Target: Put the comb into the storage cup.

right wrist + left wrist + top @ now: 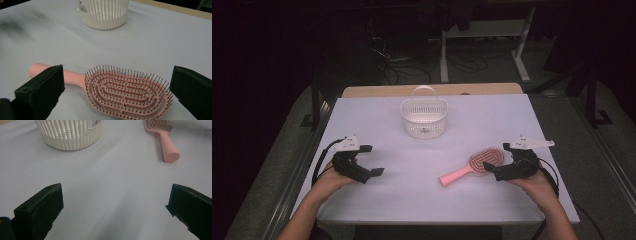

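White tabletop (pixel 412 190), high view: a person holds a two-jaw gripper in each hand. Slatted white basket (pixel 424 118) w/ upright handle sits toward the far edge, centre. Pink hairbrush (pixel 473 165) lies nearer the person than the basket and to its right, bristles up, handle pointing left. Left gripper (pixel 373 161) hovers well left of the basket, jaws apart, nothing between them. Right gripper (pixel 496 159), jaws spread, sits at the brush's head end.

Left gripper view: both black jaws wide apart over bare table; basket (pixel 71 133) ahead, brush (pixel 162 136) off to its right.

Right gripper view: jaws wide apart, one at each end of the brush head (pixel 126 93), not clamped on it; basket (pixel 103 12) beyond the brush.
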Demonstrator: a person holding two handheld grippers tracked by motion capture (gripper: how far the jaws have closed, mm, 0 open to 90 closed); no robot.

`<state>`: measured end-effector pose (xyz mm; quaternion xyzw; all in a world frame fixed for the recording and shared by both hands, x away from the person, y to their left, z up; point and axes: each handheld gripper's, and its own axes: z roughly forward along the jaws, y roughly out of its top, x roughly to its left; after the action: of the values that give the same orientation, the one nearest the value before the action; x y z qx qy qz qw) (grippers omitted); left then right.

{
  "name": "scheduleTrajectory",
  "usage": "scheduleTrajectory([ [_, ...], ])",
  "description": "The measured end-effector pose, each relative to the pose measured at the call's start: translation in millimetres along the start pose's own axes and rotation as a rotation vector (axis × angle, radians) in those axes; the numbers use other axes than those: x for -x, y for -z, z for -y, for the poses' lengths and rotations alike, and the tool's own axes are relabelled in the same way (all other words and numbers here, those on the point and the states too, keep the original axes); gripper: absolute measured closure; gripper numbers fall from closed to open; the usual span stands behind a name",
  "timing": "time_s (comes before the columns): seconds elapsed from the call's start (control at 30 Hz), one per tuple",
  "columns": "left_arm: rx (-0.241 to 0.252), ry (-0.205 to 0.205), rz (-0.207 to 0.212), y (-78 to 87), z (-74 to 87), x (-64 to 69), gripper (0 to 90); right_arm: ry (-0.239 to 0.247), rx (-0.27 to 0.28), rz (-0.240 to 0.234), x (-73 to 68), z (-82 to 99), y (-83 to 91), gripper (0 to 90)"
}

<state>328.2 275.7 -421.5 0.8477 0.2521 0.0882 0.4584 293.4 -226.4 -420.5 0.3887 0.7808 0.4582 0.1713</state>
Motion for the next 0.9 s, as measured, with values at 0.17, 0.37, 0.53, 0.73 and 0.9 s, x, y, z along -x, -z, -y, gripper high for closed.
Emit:
scheduleTrajectory([
  [0.17, 0.001, 0.001, -0.001, 0.5, 0.2, -0.5, 0.0, 0.005, -0.003, -0.005, -1.1, 0.0, -0.5, 0.0],
  [0.37, 0.001, 0.001, 0.002, -0.1, -0.2, -0.1, 0.0, 0.011, -0.012, -0.025, -4.2, -0.9, -0.5, 3.4],
  [0.53, 0.002, 0.009, -0.005, 0.0, -0.5, -1.1, 0.0, 0.022, -0.027, -0.091, -9.3, -4.6, -0.4, 15.2],
  [0.73, 0.001, 0.008, -0.012, 3.6, 0.6, -0.1, 0.0, 0.055, -0.072, -0.171, -18.0, -8.0, -10.0, 32.3],
  [0.9, 0.014, 0.011, -0.008, 6.4, 1.6, -0.3, 0.0, 0.086, -0.094, -0.218, -27.1, -11.1, -16.3, 45.6],
])
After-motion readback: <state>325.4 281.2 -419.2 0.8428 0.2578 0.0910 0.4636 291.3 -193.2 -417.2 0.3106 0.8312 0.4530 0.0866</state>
